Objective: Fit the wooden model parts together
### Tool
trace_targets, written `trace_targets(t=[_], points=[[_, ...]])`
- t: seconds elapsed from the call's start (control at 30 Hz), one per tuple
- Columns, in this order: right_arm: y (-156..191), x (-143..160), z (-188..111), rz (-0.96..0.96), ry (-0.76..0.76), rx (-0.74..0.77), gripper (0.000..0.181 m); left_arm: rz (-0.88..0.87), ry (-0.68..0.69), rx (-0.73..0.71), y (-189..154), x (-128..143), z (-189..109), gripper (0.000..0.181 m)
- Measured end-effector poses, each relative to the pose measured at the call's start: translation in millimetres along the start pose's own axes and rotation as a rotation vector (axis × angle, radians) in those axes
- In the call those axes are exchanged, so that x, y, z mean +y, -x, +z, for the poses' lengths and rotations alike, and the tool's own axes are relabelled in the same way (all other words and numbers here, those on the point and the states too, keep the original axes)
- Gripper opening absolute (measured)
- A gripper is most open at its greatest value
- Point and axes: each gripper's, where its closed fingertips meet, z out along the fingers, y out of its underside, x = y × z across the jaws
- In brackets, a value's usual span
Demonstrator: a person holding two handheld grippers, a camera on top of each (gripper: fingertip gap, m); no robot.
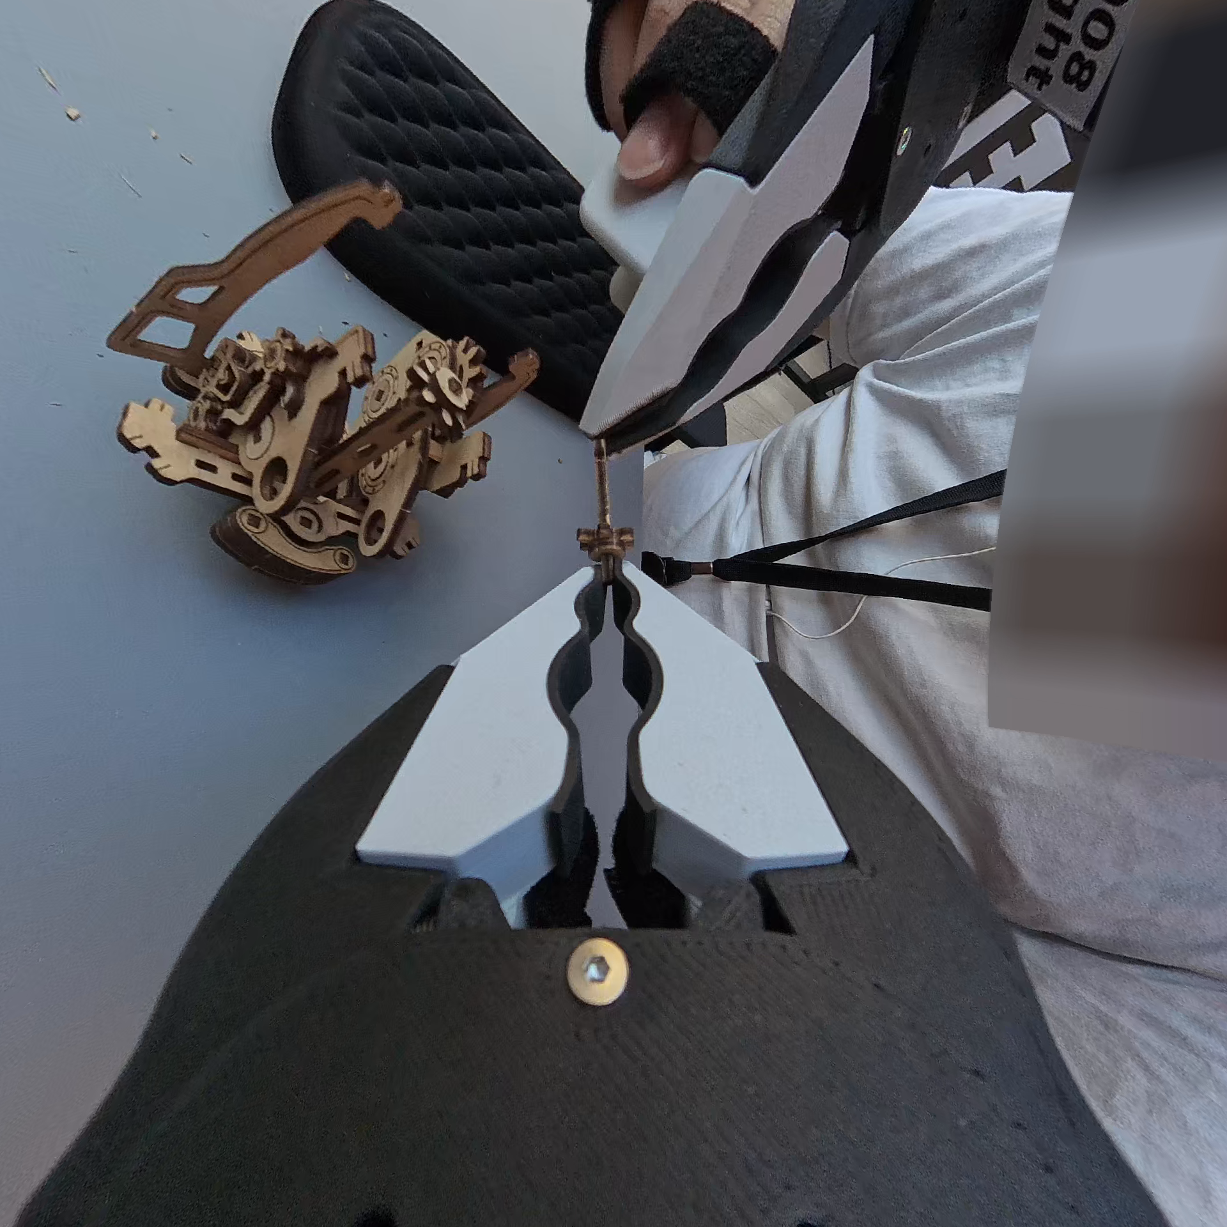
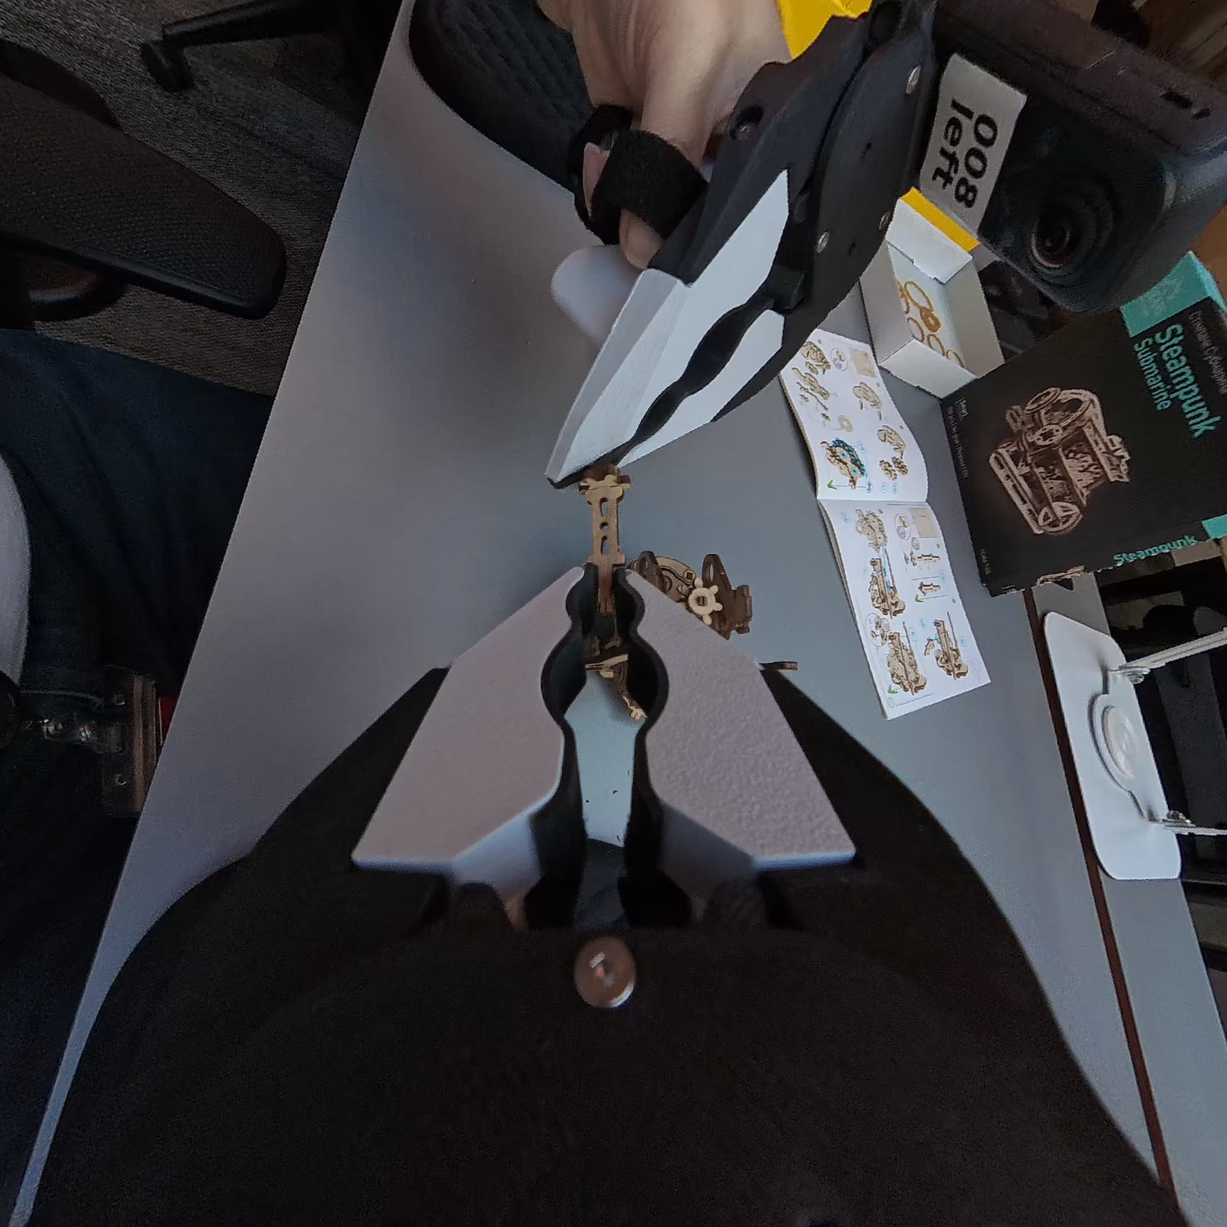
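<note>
A slim wooden strip point(image 1: 603, 481) with a small cross-shaped piece point(image 1: 604, 538) at one end is held in the air between both grippers. My left gripper point(image 1: 605, 579) is shut on the cross end. My right gripper point(image 1: 601, 435) comes from the upper right and is shut on the strip's other end. In the right wrist view my right gripper point(image 2: 605, 576) pinches the holed strip point(image 2: 605, 524), and the left gripper point(image 2: 587, 477) grips its cross head. The larger wooden model point(image 1: 299, 451), with gears and a curved arm, lies on the grey table point(image 1: 99, 730) to the left, and also shows partly behind a finger point(image 2: 697, 594).
A black mesh pad point(image 1: 451, 219) lies behind the model. An open instruction booklet point(image 2: 876, 518), a dark kit box point(image 2: 1089, 451), a white box point(image 2: 923, 319) and a white stand base point(image 2: 1102, 743) sit at the right. A person's lap point(image 1: 929, 431) is at the table edge. Wood crumbs point(image 1: 73, 113) are scattered. My left and right fingertips are right by each other.
</note>
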Motion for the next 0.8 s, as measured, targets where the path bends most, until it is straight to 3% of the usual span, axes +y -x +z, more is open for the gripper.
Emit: trace_targets(t=[0.13,0.23,0.3,0.37,0.43,0.57,0.7,0.8], points=[[-1.0,5.1,-0.1,0.086,0.026,0.006,0.003,-0.001,-0.021,-0.011,5.2,-5.2,-1.8,0.002],[-6.8,10.4,-3.1,0.228,0.012,0.051,0.002,0.004,-0.085,-0.059,17.0,-10.0,-13.6,0.015],[-10.0,16.7,-4.6,0.329,0.017,0.087,0.002,0.027,-0.147,-0.133,30.2,-11.2,-22.5,0.021],[-14.1,17.5,-5.9,0.381,0.005,0.146,0.002,0.014,-0.259,-0.116,28.5,-18.1,-24.6,0.021],[-16.9,15.6,-4.5,0.389,-0.005,0.206,0.002,-0.006,-0.365,-0.068,19.6,-25.8,-22.0,0.021],[-20.4,10.1,1.6,0.376,-0.026,0.274,0.002,-0.040,-0.507,-0.112,18.3,-33.2,-19.7,0.022],[-21.5,0.6,3.6,0.371,-0.070,0.292,0.002,-0.075,-0.661,-0.074,11.9,-41.4,-29.0,0.013],[-22.9,2.3,8.2,0.348,-0.052,0.316,0.002,-0.094,-0.688,-0.098,16.6,-40.8,-31.5,0.013]])
